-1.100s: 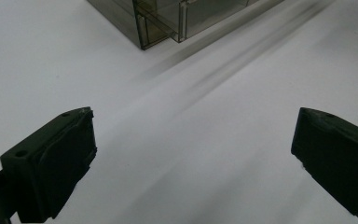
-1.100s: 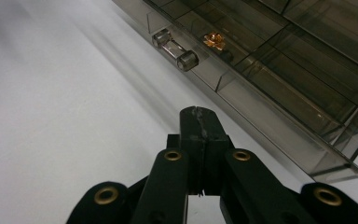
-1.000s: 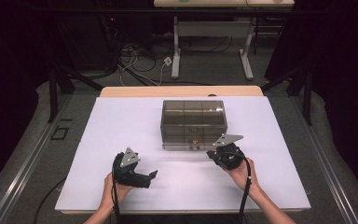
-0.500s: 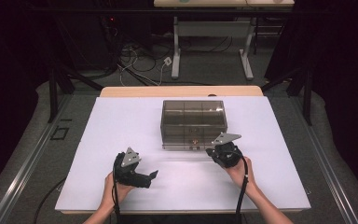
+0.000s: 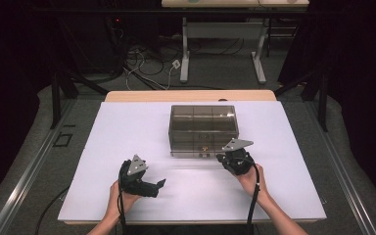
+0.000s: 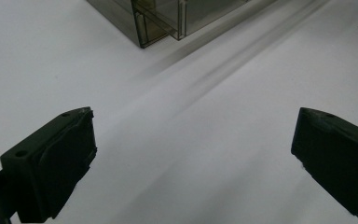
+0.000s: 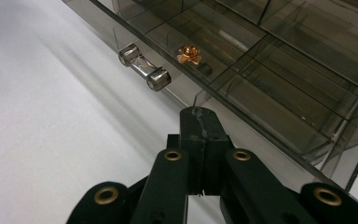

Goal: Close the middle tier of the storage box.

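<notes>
My right tongs (image 7: pixel 199 122) are pressed together at the front of the smoky drawer box (image 5: pixel 203 128) mid-table, handle (image 7: pixel 144 73) not yet gripped, left tongs (image 6: pixel 193 154) apart, idle; drawer work remains.

White table top (image 5: pixel 127 147), grey floor (image 5: pixel 49 161), tangled cables (image 5: pixel 142 63), desk legs (image 5: pixel 185 54) behind.
</notes>
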The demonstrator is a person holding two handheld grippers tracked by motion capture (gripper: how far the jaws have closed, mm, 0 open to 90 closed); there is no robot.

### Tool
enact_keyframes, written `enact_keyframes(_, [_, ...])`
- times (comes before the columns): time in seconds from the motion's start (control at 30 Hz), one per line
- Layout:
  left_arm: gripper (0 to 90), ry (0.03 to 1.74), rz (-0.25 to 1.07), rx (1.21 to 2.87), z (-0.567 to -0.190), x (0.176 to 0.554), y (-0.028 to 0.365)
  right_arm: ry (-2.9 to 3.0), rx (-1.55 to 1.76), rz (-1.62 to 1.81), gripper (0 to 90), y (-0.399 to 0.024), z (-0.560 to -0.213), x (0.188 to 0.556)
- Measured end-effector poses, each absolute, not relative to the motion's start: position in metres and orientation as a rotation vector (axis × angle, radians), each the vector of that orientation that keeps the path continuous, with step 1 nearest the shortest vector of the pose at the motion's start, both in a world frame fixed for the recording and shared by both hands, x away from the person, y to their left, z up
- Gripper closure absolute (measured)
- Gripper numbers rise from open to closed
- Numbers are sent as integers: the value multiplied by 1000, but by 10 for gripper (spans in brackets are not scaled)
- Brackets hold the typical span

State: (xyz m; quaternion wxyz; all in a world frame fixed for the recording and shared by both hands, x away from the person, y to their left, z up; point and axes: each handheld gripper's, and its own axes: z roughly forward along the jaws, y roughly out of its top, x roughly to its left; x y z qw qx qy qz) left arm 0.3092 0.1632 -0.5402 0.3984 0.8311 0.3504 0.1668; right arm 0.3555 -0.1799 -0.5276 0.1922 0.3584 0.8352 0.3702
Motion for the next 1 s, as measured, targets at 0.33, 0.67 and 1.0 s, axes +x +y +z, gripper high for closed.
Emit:
enact_keyframes(0.33, [0,887,428,2103,-540,309,163,2343,1010,1023,900,-179,-528,357])
enact_keyframes(0.67, [0,888,429,2101,-540,309,163,2325,1011,1030,900,-178,-529,357])
enact_keyframes(1.0, [0,900,437,2103,-541,309,163,2338,1016,1022,900,-178,-529,361])
